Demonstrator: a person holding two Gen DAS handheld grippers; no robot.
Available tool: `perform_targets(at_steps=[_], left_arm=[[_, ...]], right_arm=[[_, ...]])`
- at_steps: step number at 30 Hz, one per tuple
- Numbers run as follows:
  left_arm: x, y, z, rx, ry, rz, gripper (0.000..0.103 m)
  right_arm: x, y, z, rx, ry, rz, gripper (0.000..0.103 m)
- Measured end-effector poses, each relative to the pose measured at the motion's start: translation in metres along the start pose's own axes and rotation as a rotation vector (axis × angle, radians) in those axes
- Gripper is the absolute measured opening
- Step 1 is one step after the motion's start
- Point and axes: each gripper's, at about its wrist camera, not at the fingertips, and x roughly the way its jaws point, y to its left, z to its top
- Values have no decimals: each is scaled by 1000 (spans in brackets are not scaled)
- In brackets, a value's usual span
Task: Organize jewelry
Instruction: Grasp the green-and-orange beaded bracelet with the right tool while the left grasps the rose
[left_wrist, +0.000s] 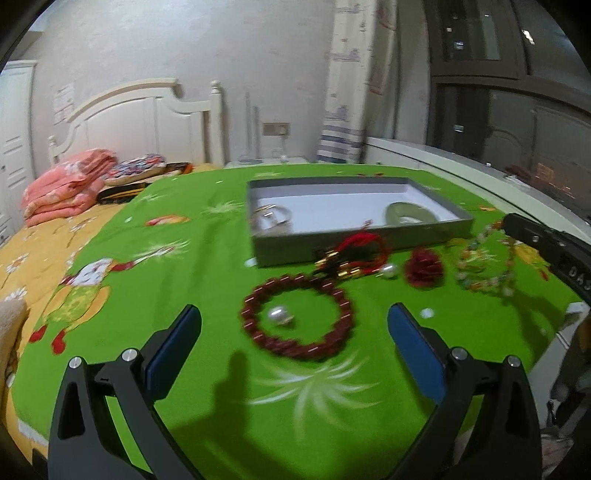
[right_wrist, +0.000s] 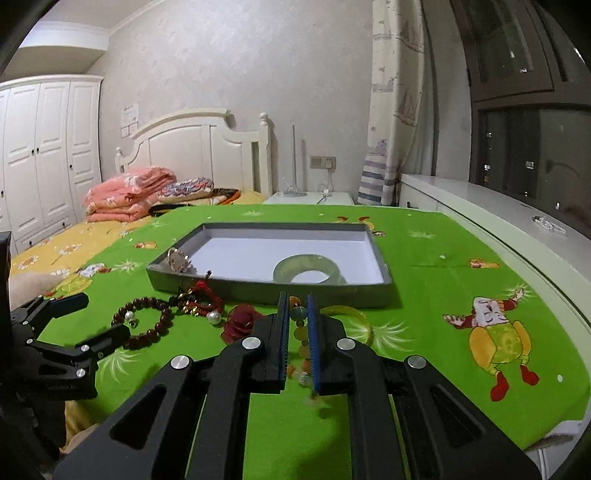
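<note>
Left gripper (left_wrist: 293, 319) hovering spread wide over dark red bead bracelet (left_wrist: 297, 316), right gripper (right_wrist: 297, 306) clamping on multicolored bead necklace (right_wrist: 300, 332), grey tray (right_wrist: 384, 275) lying beyond.

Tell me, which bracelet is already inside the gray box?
The pale green bangle. It lies flat inside the gray box, while the dark red bead bracelet and the colorful bead bracelet are on the green cloth outside.

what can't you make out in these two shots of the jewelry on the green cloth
- Multicoloured bead necklace: right wrist view, mostly hidden by the right gripper fingers; grip unclear.
- Silver piece in the grey tray: blurred in the left view.
- Yellow bangle: partly hidden behind the gripper.
</note>
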Motion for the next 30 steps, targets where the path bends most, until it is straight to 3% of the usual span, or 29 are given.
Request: perform_targets(at_steps=[7,10,13,16,24,25,26,30], left_arm=[[22,-56,28,118,22,-149,98],[38,-80,40,151,62,-225,88],[60,-94,45,155,126,-251,80],[78,-100,47,149,191,-249,69],[103,-116,44,224,301,-137,61],[102,-113,44,220,301,-136,60],[102,-112,44,217,301,-143,48],[94,-110,40,220,252,-122,45]], right_arm=[[-3,-9,0,14,-3,-14,10],[-3,-10,-1,15,-3,-12,10],[-5,-14,-2,21,-7,-12,10],[-5,-16,-4,27,-6,-12,10],[-8,-24,-4,52,-6,-14,10],[-8,-24,-4,52,-7,-14,11],[-9,-25,-3,52,-8,-15,10],[-9,-25,-3,53,-5,-13,10]])
